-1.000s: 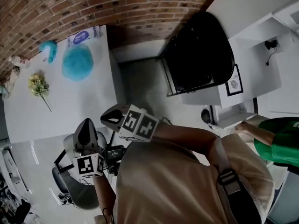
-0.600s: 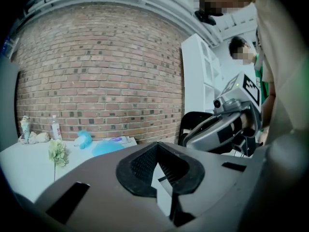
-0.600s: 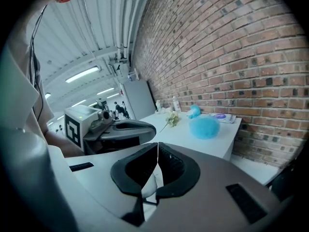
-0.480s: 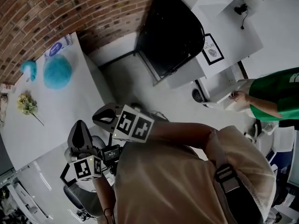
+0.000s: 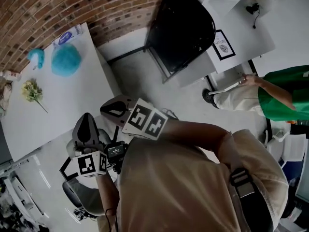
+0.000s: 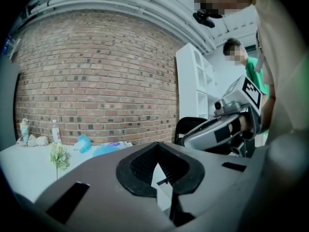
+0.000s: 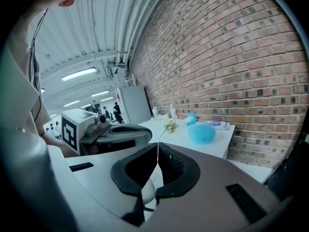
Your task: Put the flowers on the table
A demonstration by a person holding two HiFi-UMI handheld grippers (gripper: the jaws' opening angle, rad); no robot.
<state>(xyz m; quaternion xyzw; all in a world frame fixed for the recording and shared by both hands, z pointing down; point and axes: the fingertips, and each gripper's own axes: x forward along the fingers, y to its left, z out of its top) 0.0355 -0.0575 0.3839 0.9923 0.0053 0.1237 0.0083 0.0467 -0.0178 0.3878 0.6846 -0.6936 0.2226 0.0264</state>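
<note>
A small bunch of pale yellow flowers (image 5: pixel 32 92) lies on the white table (image 5: pixel 63 110) at the upper left, its thin stem pointing toward me. The flowers (image 6: pixel 59 156) also show far off in the left gripper view, and the flowers (image 7: pixel 170 125) sit small in the right gripper view. My left gripper (image 5: pixel 87 129) is held close to my chest, off the table's near edge, jaws shut and empty. Just right of it, my right gripper (image 5: pixel 115 110) is also shut with nothing between its pads. Both are well short of the flowers.
A blue fluffy ball (image 5: pixel 65 60) and a smaller blue thing (image 5: pixel 36 57) sit at the table's far end by the brick wall (image 5: pixel 58 4). A black chair (image 5: pixel 183 28) stands right of the table. A person in green (image 5: pixel 285 93) stands at right.
The head view has swung, so the table and flowers shifted in the picture. Both grippers stay shut close to my chest. The person in green has come further into view.
</note>
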